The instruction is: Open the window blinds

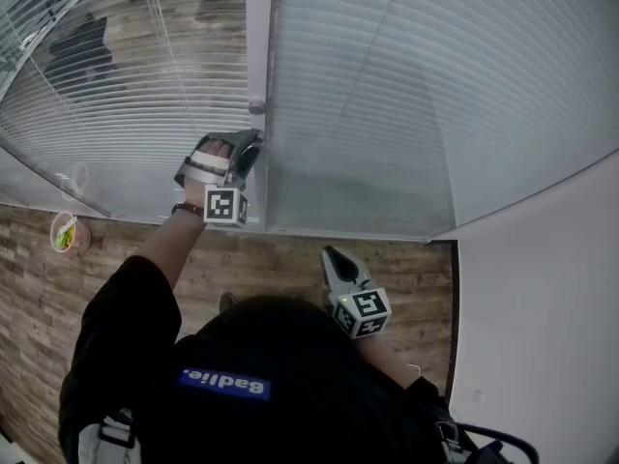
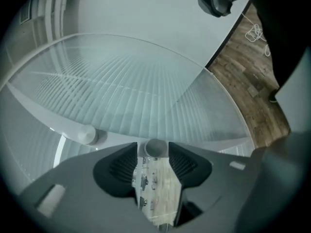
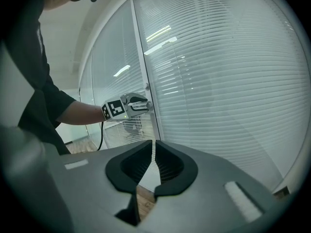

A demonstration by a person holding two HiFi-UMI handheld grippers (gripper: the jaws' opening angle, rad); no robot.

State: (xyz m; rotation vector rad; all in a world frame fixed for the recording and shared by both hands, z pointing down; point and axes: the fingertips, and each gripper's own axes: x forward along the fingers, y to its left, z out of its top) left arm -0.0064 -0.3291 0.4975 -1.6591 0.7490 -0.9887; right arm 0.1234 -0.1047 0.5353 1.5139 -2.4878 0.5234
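Left gripper (image 1: 250, 145) nearer: jaws spread, blind knob (image 2: 154, 148) dead ahead between tips, untouched. Right gripper (image 3: 154, 147) pressed together, empty, well back.

The left claw (image 1: 250, 148) is at the frame post (image 1: 259, 46) between the left blind (image 1: 145, 95) and the right blind (image 1: 435, 95). A knob (image 2: 154, 148) sits between its jaws. The right claw (image 1: 330, 253) is lower, back from the glass.
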